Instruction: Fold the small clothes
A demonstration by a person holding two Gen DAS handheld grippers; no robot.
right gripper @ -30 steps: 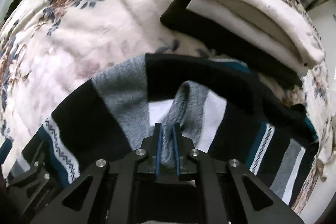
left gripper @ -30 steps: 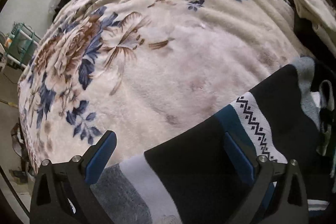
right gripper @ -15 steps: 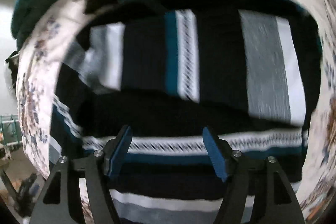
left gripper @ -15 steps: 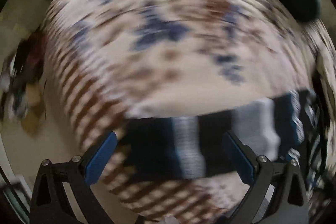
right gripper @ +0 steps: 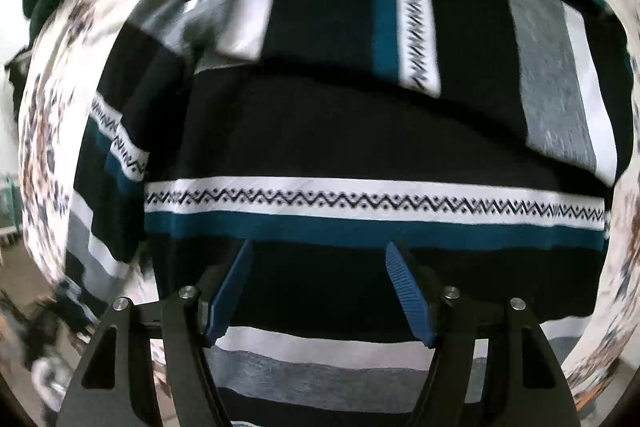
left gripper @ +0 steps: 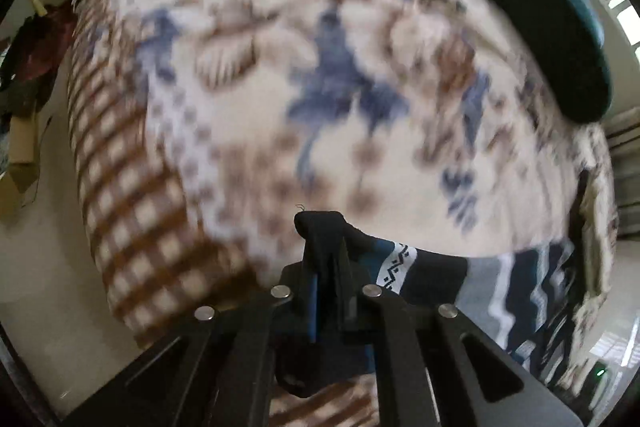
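Half of sweater [left gripper: 516,279] cut off; blanket [left gripper: 280,99] blurred.

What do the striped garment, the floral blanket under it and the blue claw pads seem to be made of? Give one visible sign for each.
Striped garment: probably knitted yarn, matte; woven-in zigzag bands. Floral blanket: likely plush fleece; soft printed flowers, though blurred. Blue pads: probably rubber or plastic; fine ribbing.

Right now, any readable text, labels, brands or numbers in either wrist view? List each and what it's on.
None readable.
Striped sweater: only woven zigzag bands, no lettering or tag showing.
Floral blanket: flower and check pattern only, motion-blurred.
Left tongs and right tongs: no markings visible.
Background clutter in the left wrist view: too blurred to tell.
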